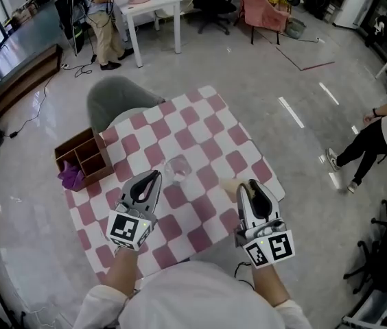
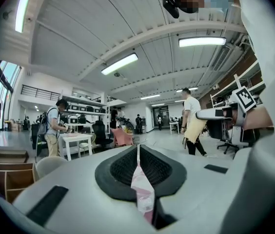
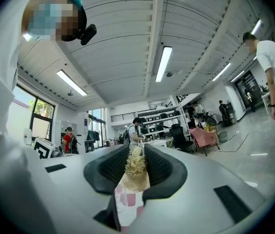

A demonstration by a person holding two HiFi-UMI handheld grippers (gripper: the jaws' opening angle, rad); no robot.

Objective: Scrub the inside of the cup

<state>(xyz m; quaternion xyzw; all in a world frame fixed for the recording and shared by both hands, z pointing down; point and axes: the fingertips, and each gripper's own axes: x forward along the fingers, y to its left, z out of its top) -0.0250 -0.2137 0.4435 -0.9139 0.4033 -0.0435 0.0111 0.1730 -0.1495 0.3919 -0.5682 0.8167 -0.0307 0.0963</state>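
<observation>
A clear glass cup (image 1: 178, 169) stands upright on the pink-and-white checkered tablecloth (image 1: 200, 125), near the middle of the table. My left gripper (image 1: 156, 175) hovers just left of the cup, its jaws shut with nothing between them; in the left gripper view (image 2: 138, 147) only a thin strip of the cloth shows through the slit. To the right of the cup, my right gripper (image 1: 243, 184) is shut on a straw-coloured fibrous scrubber (image 1: 230, 187). The right gripper view (image 3: 136, 147) shows that scrubber (image 3: 136, 167) wedged between the jaws.
A wooden compartment box (image 1: 84, 157) with a purple cloth (image 1: 71, 177) sits at the table's left edge. A grey chair (image 1: 114, 98) stands at the far side. A person (image 1: 379, 139) stands on the floor at the right; a white table (image 1: 149, 5) is farther back.
</observation>
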